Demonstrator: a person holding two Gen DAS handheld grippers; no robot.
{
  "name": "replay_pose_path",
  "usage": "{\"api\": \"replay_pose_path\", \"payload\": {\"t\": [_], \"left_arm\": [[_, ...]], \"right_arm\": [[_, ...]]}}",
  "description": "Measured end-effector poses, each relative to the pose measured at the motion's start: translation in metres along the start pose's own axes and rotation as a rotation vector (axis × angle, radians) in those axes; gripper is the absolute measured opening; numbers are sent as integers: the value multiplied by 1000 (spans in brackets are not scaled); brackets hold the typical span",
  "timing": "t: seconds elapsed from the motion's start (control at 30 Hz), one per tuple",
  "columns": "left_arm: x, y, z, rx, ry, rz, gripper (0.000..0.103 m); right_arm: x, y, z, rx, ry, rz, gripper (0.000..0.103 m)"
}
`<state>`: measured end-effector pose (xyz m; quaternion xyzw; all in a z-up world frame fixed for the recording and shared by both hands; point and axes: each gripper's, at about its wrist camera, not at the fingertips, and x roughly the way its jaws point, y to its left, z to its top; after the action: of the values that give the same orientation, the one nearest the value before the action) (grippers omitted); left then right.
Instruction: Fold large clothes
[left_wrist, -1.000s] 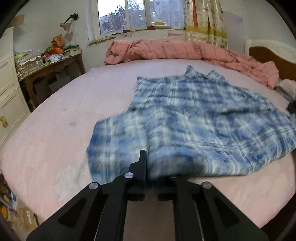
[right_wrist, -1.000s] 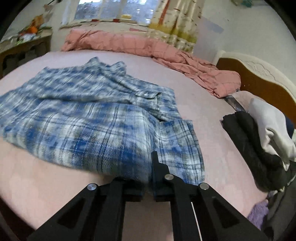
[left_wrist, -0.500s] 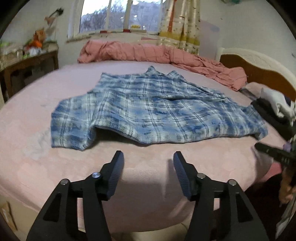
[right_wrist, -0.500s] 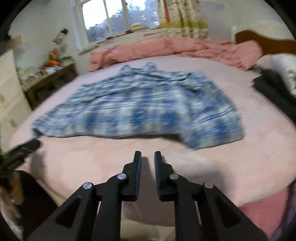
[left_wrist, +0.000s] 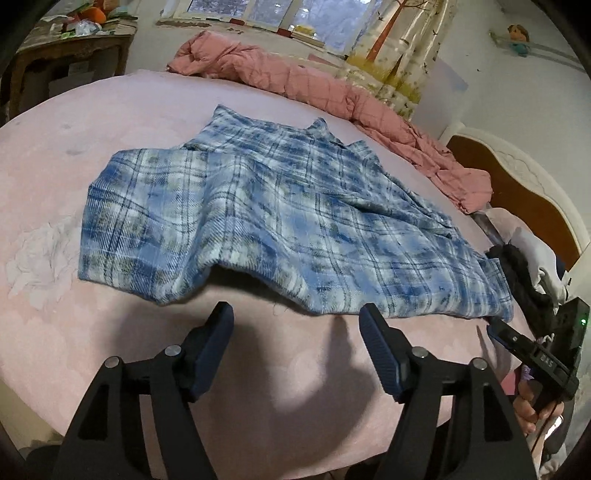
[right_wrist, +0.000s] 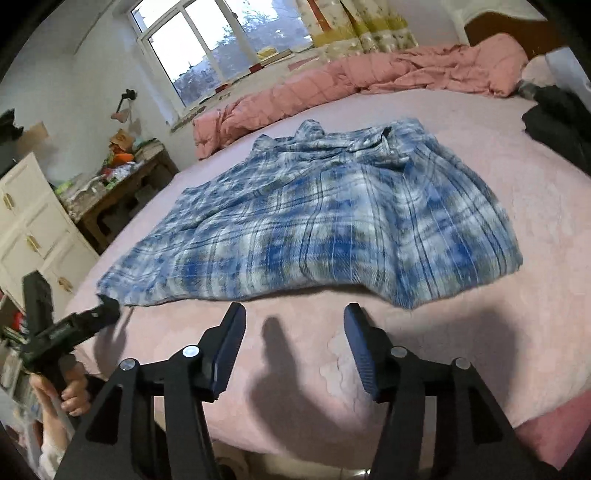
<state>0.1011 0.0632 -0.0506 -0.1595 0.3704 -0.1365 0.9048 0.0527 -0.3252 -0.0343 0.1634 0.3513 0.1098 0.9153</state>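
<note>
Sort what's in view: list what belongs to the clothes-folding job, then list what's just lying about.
For the job:
- blue and white plaid flannel shirt, spread on the bed
- pink bed sheet it lies on
- left claw and right claw, both open and empty

Lying about:
- rumpled pink quilt
- dark and white clothes pile
- cluttered wooden side table

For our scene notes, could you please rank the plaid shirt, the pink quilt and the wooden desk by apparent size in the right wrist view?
1. Plaid shirt, largest, though nearest.
2. Pink quilt.
3. Wooden desk, smallest, partly hidden.
</note>
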Motion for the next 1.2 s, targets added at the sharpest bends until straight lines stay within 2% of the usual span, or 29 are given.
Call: {"api": "replay_pose_path", "payload": {"t": [0.13, 0.2, 0.27, 0.3, 0.37, 0.4, 0.43, 0.5, 0.53, 0.67, 0.83, 0.93, 1.0, 1.2], "left_arm": [[-2, 8, 7, -39, -24, 1, 67], [0, 8, 14, -33, -23, 5, 61], [2, 9, 20, -23, -20, -6, 39], [2, 10, 23, -27, -24, -4, 35], [4, 12, 29, -22, -28, 6, 15], [4, 11, 33, -6, -30, 7, 10], [3, 9, 37, 8, -42, 10, 9], [-4, 0, 45, 53, -93, 22, 7], [-7, -6, 49, 77, -113, 27, 7], [-13, -27, 74, 145, -174, 60, 6], [-7, -46, 130, 165, -229, 93, 6], [8, -56, 160, 212, -292, 110, 6], [24, -60, 176, 244, -321, 126, 6], [85, -59, 216, 248, -275, 191, 6]], "right_arm": [[1, -8, 8, 61, -30, -17, 58], [-1, -11, 12, 65, -53, -54, 58], [0, -14, 18, 56, -55, -81, 58], [0, -15, 21, 55, -55, -78, 58], [0, -12, 26, 38, -61, -95, 57], [0, -9, 28, 17, -65, -115, 51], [1, -5, 32, -13, -76, -158, 34], [4, 1, 39, -64, -96, -243, 12], [6, 3, 42, -75, -100, -257, 8], [5, -1, 62, 0, -127, -241, 5], [-15, 29, 106, -116, -290, -301, 5], [-11, 46, 138, -172, -326, -389, 5], [4, 54, 160, -202, -341, -478, 5], [66, 52, 199, -248, -363, -611, 5]]}}
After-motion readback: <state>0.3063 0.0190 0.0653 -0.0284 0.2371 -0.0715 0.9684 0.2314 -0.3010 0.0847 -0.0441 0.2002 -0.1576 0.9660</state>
